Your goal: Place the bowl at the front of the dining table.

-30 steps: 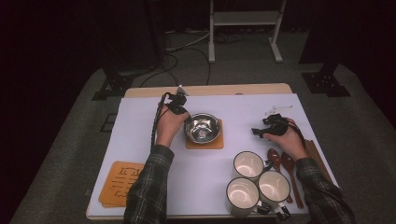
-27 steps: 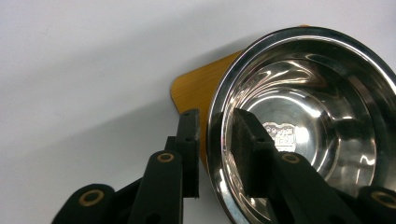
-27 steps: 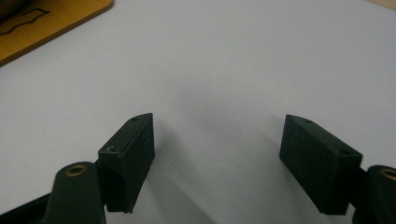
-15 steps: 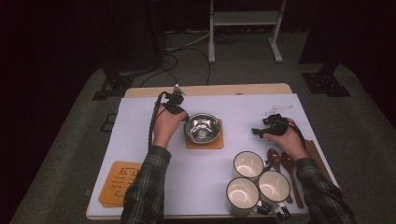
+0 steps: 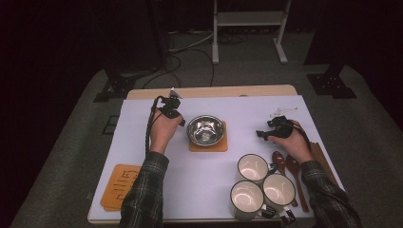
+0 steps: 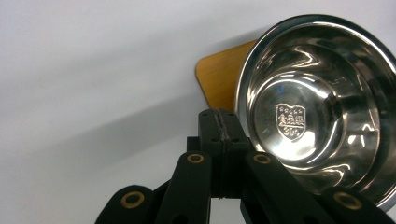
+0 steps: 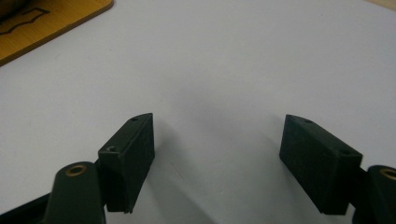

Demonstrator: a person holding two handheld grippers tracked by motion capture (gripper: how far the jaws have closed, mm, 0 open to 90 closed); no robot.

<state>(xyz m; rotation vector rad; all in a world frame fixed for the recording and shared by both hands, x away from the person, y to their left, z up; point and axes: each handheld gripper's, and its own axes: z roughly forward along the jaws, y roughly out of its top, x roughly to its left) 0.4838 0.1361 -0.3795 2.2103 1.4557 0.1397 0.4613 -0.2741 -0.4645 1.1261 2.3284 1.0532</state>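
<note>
The left tool (image 5: 172,107) sits just beside the steel bowl (image 5: 205,130), on the bowl's left in the high view, with the person's left hand (image 5: 163,134) wrapped around its body. In the left gripper view the two black jaws of the left tool (image 6: 218,122) meet face to face with nothing between them; they have just been closing, and they hold nothing. From this tool the steel bowl (image 6: 322,107) lies immediately to the right of the jaw tips, very near but apart from them as far as the view shows. The bowl stands upright on an orange mat (image 6: 220,77), one corner of which projects ahead of the jaw tips. A crest is stamped in the bowl's floor. The right tool (image 5: 274,129) rests low over the white tabletop (image 5: 199,185), well apart from the bowl, held by the right hand (image 5: 293,142). In the right gripper view the jaws of the right tool (image 7: 217,156) stand wide apart with bare tabletop between them, gripping nothing. A corner of the orange mat (image 7: 42,21) lies ahead and to the left of this tool. Behind the right tool, toward the person, three mugs (image 5: 260,183) stand clustered, with wooden spoons (image 5: 290,168) lying beside them. A second orange mat (image 5: 121,185) lies near the left sleeve.
</note>
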